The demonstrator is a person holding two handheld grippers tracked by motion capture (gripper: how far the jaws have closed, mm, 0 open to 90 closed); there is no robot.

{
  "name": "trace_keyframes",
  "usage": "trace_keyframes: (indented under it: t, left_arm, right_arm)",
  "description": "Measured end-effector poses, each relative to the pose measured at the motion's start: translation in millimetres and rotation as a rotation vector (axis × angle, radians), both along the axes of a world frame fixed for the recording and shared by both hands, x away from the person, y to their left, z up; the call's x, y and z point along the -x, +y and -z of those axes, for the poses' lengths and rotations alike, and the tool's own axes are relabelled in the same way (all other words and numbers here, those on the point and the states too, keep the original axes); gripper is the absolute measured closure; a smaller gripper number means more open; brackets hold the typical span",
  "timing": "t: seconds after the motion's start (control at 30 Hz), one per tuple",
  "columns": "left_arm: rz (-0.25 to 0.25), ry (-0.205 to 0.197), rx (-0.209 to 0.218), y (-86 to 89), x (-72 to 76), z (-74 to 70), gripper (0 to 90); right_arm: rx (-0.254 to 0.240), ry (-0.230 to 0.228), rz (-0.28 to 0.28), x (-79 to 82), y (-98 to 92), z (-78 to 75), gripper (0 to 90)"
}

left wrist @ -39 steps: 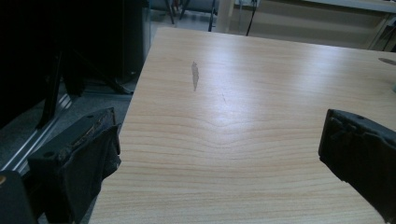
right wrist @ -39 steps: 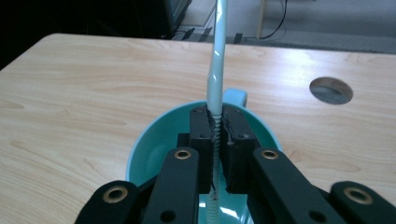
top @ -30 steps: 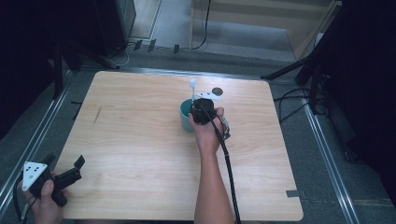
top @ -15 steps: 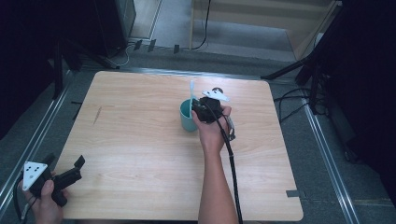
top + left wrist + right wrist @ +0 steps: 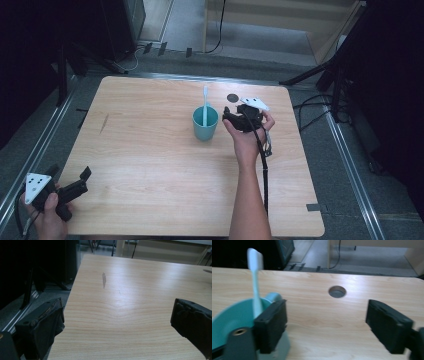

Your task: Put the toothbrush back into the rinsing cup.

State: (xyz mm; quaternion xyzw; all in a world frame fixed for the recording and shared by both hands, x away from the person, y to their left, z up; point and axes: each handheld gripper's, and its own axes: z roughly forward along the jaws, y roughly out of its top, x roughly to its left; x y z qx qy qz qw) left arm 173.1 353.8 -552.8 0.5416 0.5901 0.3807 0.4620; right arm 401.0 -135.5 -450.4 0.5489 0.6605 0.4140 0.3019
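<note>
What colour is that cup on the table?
Teal; the cup shows best in the high view.

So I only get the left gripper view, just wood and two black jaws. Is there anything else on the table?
Observer: Yes, a teal cup stands near the middle of the table.
Operator: Is there something in the cup?
Observer: A pale toothbrush stands in it, bristle end up.
Operator: Where's the other gripper?
Observer: The right gripper is just to the right of the cup, jaws open, holding nothing.
Operator: Is the table smooth all over?
Observer: No, a round hole goes through it, beyond the right gripper.
</note>
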Motion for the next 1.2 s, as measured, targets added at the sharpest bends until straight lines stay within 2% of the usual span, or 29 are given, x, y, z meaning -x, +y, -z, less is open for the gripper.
trace_keyframes:
  t: [0.17,0.2,0.23,0.27,0.33,0.4,0.5,0.63,0.77,0.8,0.97,1.1,1.2]
  left_arm:
    - [-0.001,0.000,0.000,-0.3,0.0,0.0,0.0]
    - [-0.001,0.000,0.000,-0.3,0.0,0.0,0.0]
    - [-0.001,0.000,-0.001,-0.4,0.0,0.0,0.0]
    - [-0.001,0.000,-0.001,-0.4,0.0,0.0,0.0]
    - [-0.001,0.000,-0.002,-0.5,0.0,0.0,0.0]
    - [-0.002,0.000,-0.002,-0.7,-0.1,0.0,0.0]
    - [0.002,0.004,-0.008,-1.2,-0.1,-0.1,0.0]
    - [0.002,0.004,-0.011,-1.3,0.0,-0.1,0.0]
    - [0.001,0.003,-0.013,-1.5,0.0,-0.1,0.0]
    - [0.001,0.003,-0.014,-1.7,-0.1,-0.1,0.0]
    - [0.001,0.005,-0.018,-2.5,-0.5,-0.2,0.0]
    - [0.004,0.005,-0.014,-2.8,-0.2,-0.1,0.0]
    - [0.003,0.006,-0.021,-3.5,-0.2,-0.2,0.0]
  right_arm:
    - [0.028,0.010,0.048,3.7,-17.9,4.1,8.7]
    - [0.044,0.022,0.076,5.0,-27.8,8.1,2.7]
    - [0.044,0.029,0.083,5.8,-33.3,10.4,1.1]
    - [0.044,0.029,0.083,5.8,-33.3,10.4,1.1]
    - [0.050,0.045,0.097,7.3,-45.0,15.7,0.0]
    - [0.053,0.056,0.091,10.0,-57.8,22.1,0.0]
    - [0.070,0.045,0.097,14.4,-65.5,26.9,0.0]
    - [0.026,0.050,0.105,21.9,-85.7,40.7,0.0]
    - [0.008,0.052,0.111,26.8,-94.9,50.1,0.0]
    - [0.019,0.052,0.106,29.5,-98.2,53.8,0.0]
    - [0.028,0.031,0.085,36.9,-103.3,55.4,0.0]
    - [0.025,-0.002,0.062,49.8,-112.8,57.8,0.0]
    - [0.028,-0.009,0.057,56.0,-116.6,60.3,0.0]
